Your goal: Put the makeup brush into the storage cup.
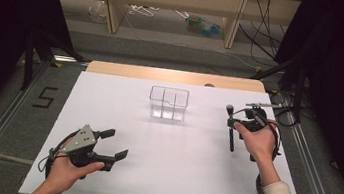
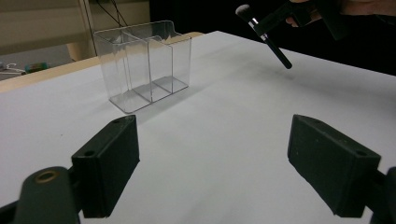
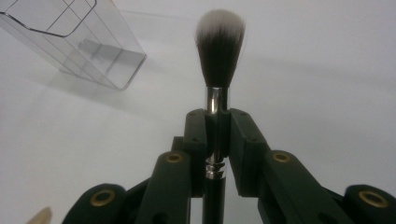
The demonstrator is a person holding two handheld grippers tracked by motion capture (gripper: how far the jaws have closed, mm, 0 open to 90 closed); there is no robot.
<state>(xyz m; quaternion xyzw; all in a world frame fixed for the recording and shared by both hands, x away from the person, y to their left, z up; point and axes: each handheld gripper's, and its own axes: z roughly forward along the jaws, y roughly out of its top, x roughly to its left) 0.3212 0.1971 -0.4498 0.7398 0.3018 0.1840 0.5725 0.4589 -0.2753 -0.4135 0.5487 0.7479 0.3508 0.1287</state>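
Note:
A makeup brush [image 3: 218, 51] with dark, white-tipped bristles, a silver ferrule and a black handle is clamped between the jaws of my right gripper [image 3: 217, 126], bristles pointing away from the camera. In the high view the right gripper [image 1: 244, 122] holds the brush [image 1: 230, 130] above the white table at the right, its handle hanging toward the near side. A clear plastic organiser [image 1: 168, 103] with several compartments stands at the table's middle back, left of the brush. My left gripper [image 1: 114, 143] rests low at the near left, jaws wide apart with nothing between them; its fingers [image 2: 107, 163] frame bare table.
The white table top [image 1: 171, 167] has a wooden strip along its far edge. Metal rails run down both sides. Shelving legs, cables and clutter lie on the floor behind. In the left gripper view the organiser [image 2: 144, 65] stands ahead and the brush [image 2: 264, 35] at upper right.

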